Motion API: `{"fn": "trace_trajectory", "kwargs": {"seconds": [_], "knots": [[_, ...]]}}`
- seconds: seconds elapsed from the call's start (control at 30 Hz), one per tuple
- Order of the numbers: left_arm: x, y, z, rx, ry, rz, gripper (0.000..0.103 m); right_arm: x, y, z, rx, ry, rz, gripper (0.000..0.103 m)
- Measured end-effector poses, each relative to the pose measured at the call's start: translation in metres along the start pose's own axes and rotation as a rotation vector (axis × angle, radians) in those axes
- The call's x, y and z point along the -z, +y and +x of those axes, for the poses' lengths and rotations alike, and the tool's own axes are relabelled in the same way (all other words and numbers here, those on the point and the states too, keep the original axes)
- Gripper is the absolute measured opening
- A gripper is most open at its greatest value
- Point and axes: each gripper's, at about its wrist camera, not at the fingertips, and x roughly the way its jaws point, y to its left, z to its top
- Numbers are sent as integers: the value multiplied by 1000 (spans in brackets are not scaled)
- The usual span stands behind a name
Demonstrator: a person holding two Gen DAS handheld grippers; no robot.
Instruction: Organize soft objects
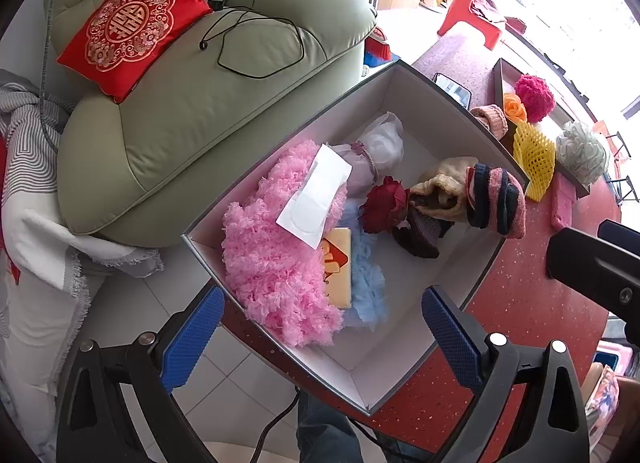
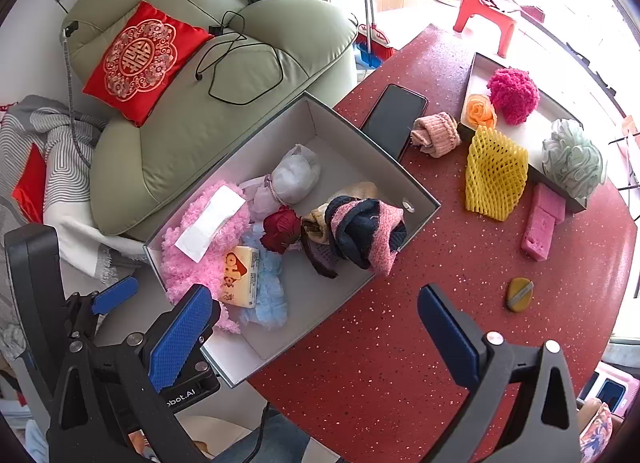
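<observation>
Presently unboxed: yellow foam net, light, springy, crushable—pinch an outer fold; left gripper and right gripper both agape, empty.

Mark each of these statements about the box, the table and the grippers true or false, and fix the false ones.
1. The striped sock lies inside the white box. True.
2. The yellow foam net is in the white box. False: it sits on the red table, against the shallow tray.
3. Both grippers are open and hold nothing. True: the left gripper and the right gripper stand open.
4. The phone lies on the sofa. False: it lies on the table beside the box.
5. A white paper slip rests on the pink fluffy item. True.
6. The magenta pompom sits in the shallow tray. True.
</observation>
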Motion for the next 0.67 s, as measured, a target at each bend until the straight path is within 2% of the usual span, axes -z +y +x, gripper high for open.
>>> {"fn": "trace_trajectory", "kwargs": {"seconds": [0.5,0.67], "knots": [[0,-1,5,-6,18,5,100,-1,2,1,-3,2,-2,103],[1,0,2,12,-4,14,100,-1,2,2,-1,5,-4,103]]}}
